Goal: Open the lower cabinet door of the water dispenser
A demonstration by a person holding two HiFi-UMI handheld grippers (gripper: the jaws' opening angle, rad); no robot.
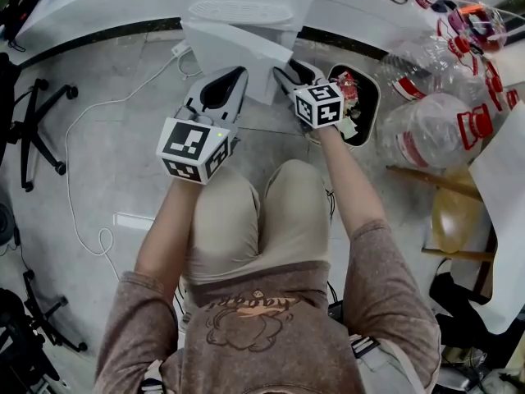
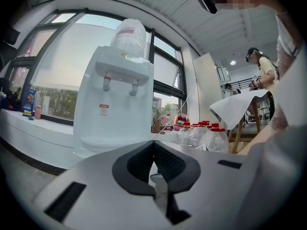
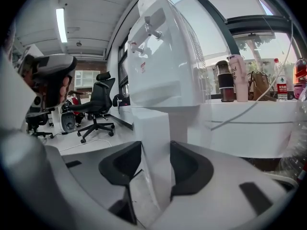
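The white water dispenser (image 1: 246,11) stands at the top middle of the head view, and its lower cabinet door (image 1: 234,56) is swung out at an angle toward me. My right gripper (image 1: 283,74) is at the door's free edge. In the right gripper view that edge (image 3: 156,147) stands upright between both pads, which press on it, below the dispenser body (image 3: 163,61). To the door's left, my left gripper (image 1: 238,74) is held level, shut and empty. In the left gripper view its tips (image 2: 153,145) meet in front of the dispenser (image 2: 115,104).
Several empty water bottles with red caps (image 1: 435,113) lie on the floor at the right, beside a black bin (image 1: 365,105). A wooden stool (image 1: 455,212) is to my right. An office chair base (image 1: 37,130) and a white cable (image 1: 90,138) are at the left. A person (image 2: 264,66) stands farther off.
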